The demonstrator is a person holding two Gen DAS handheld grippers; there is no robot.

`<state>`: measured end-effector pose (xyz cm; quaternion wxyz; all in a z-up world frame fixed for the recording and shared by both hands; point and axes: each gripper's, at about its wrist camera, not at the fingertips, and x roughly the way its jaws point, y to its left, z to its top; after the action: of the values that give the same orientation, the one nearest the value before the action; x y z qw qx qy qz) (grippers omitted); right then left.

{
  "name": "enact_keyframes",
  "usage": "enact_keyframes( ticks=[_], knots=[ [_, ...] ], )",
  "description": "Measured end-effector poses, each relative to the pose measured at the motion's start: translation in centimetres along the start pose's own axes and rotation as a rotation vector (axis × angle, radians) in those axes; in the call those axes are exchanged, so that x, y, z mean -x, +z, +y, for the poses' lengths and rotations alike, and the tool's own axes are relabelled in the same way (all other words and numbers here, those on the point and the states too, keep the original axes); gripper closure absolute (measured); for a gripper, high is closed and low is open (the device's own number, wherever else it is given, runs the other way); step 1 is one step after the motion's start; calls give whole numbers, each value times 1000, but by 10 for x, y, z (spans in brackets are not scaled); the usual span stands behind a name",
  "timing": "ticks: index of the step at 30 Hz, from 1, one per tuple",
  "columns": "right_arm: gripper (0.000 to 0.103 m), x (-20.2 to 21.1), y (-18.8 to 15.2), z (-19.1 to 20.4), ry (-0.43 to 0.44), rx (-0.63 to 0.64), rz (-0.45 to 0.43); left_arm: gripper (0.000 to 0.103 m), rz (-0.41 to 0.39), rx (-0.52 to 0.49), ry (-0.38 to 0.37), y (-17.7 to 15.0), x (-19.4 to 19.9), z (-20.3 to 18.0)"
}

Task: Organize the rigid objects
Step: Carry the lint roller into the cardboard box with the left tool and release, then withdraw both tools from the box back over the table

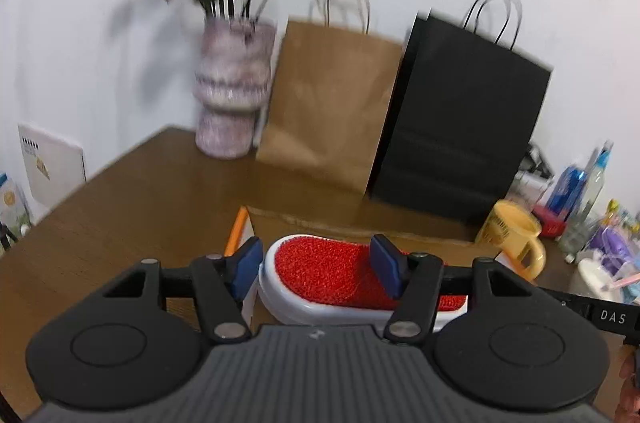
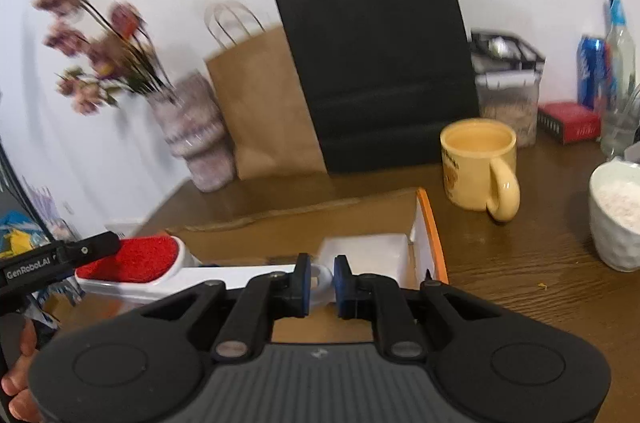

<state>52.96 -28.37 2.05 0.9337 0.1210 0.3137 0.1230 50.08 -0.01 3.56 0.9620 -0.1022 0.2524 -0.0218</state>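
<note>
Only the right wrist view shows the white bowl (image 2: pixel 616 215). The lint brush (image 1: pixel 332 275) lies across an open cardboard box (image 2: pixel 430 223): the left gripper (image 1: pixel 316 269) clamps its red head, and the right gripper (image 2: pixel 322 285) is closed on its white handle loop.

Left gripper (image 1: pixel 316 269) sits around the wide end of a lint brush (image 1: pixel 332 275), red bristle face up in a white frame; blue pads (image 1: pixel 246 269) flank it, and it's hard to tell if they press on the frame. Under the brush is an open cardboard box (image 1: pixel 360 223) with an orange edge, on a brown wooden table (image 1: pixel 120 207). Behind it: a pink vase (image 1: pixel 232 91) with blurred flowers, a brown paper bag (image 1: pixel 328 103), a black paper bag (image 1: pixel 464 127). A yellow mug (image 1: pixel 516 235) stands right of the box, near bottles and clutter. The other gripper's black arm (image 1: pixel 592 307) enters from the right.
</note>
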Motion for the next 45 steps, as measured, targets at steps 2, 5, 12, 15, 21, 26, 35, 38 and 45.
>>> enact_keyframes(
  ticks=[2, 5, 12, 15, 21, 26, 35, 38, 45],
  knots=[
    [91, -18, -3, -5, -22, 10, 44, 43, 57, 4, -6, -4, -20, 2],
    [91, -37, -6, -15, -25, 11, 112, 43, 126, 17, -19, -11, -41, 9],
    [91, -65, -10, -3, -58, 90, 203, 43, 175, 7, 19, -16, -60, 16],
    [90, -72, -13, 5, -91, 133, 215, 43, 197, -34, 27, -16, -63, 11],
    [61, -74, -11, 8, -23, 95, 230, 37, 214, -174, 40, -28, -68, -9],
    [44, -54, -8, 17, -2, 119, 207, 27, 205, -127, 39, -19, -49, -6],
    [32, 30, 7, 37, -3, 164, 108, 16, 148, -158, 58, 4, 28, -12],
    [25, 59, 4, 41, 2, 175, 60, 15, 75, -184, 57, 4, 60, -15],
    [18, 116, -23, 55, 16, 214, -127, 4, -144, -235, 39, -11, 133, -26]
  ],
)
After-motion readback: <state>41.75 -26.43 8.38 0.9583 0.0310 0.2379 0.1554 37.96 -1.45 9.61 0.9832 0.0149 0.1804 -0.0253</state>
